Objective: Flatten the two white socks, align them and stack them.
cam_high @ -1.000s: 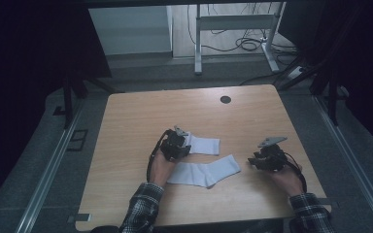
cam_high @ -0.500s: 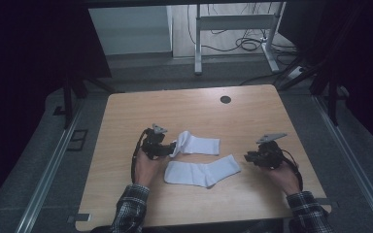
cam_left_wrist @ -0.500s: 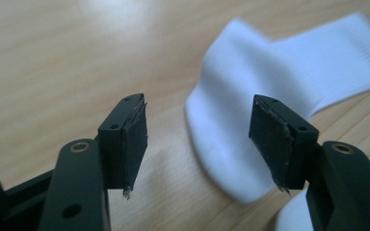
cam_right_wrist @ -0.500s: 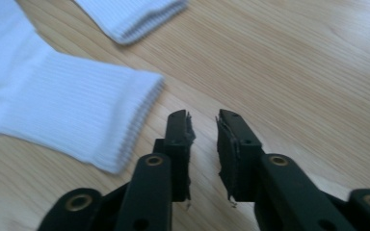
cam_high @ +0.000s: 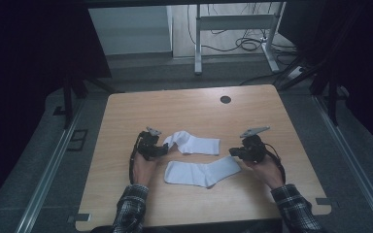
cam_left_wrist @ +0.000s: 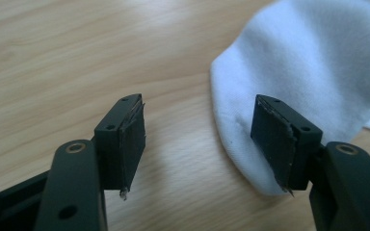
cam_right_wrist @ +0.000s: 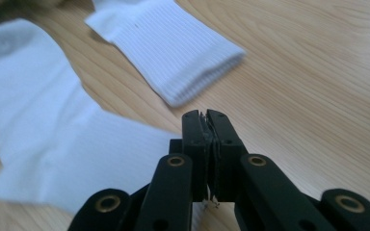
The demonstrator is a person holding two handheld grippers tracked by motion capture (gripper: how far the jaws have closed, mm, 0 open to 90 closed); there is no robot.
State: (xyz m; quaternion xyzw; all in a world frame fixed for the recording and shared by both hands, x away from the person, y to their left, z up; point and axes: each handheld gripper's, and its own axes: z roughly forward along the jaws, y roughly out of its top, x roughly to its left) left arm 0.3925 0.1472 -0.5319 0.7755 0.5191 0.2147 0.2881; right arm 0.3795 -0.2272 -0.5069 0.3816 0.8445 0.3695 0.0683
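Note:
Two white socks lie on the wooden table [cam_high: 126, 116]. The farther sock [cam_high: 196, 144] has its rounded end [cam_left_wrist: 318, 62] bunched toward my left gripper [cam_high: 164, 146], which stands open at that end. In the left gripper view the gripper [cam_left_wrist: 204, 144] has its right-hand pad over the sock's edge and bare wood between the jaws. The nearer sock [cam_high: 201, 173] lies flat. My right gripper [cam_high: 234, 152] is at its right end. In the right gripper view the gripper [cam_right_wrist: 207, 139] is shut, no cloth seen between the jaws, above the nearer sock [cam_right_wrist: 53, 120], with the farther sock's ribbed cuff [cam_right_wrist: 173, 53] beyond.
A dark round hole [cam_high: 225, 99] sits near the table's far edge. Bare wood surrounds the socks on all sides. Beyond the table stand a metal desk frame [cam_high: 233, 29] and floor cables [cam_high: 252, 44]. Dark curtains flank both sides.
My left gripper has moved left from over the farther sock to its left end, which is now bunched up. My right gripper has drifted left toward the nearer sock.

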